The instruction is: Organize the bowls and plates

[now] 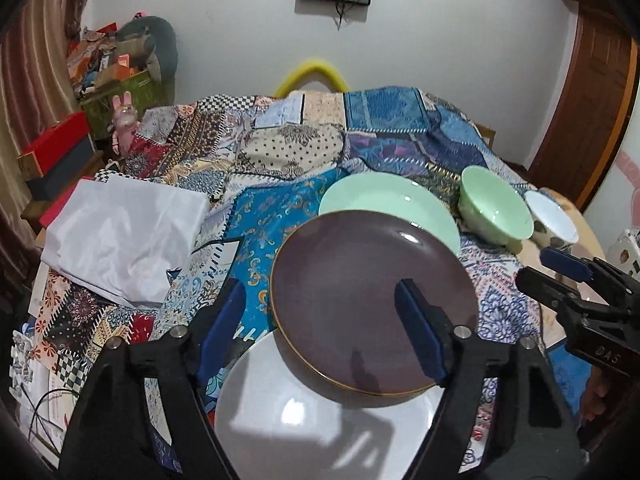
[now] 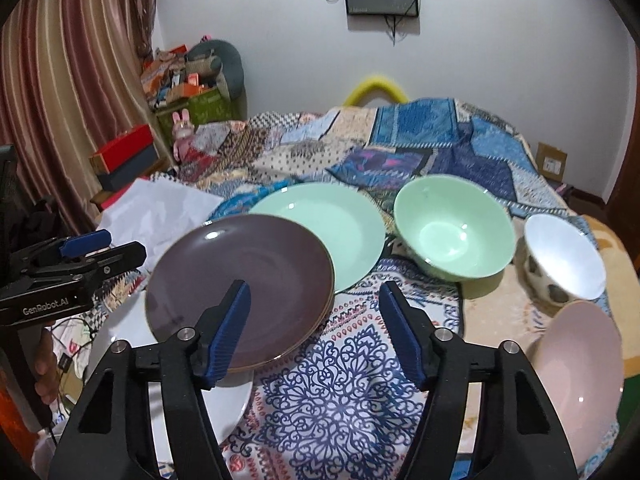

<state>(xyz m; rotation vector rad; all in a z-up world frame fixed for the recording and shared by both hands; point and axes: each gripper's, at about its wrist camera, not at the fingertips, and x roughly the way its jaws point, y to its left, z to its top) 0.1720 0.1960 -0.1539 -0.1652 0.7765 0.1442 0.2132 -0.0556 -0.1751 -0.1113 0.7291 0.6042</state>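
Up close in the left wrist view, the left claw [image 1: 320, 328] gapes wide and empty over the brown plate [image 1: 360, 288], which lies on the white plate [image 1: 312, 420] and the mint plate [image 1: 384, 200]. From the right wrist, the right claw [image 2: 316, 332] is spread wide, holding nothing, near the mint bowl [image 2: 452, 228], white bowl [image 2: 564, 256] and pink bowl [image 2: 580, 360].

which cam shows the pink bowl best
Right wrist view: the pink bowl sits at lower right, its inside and rim visible beside the white bowl. The left wrist view doesn't show it at all.
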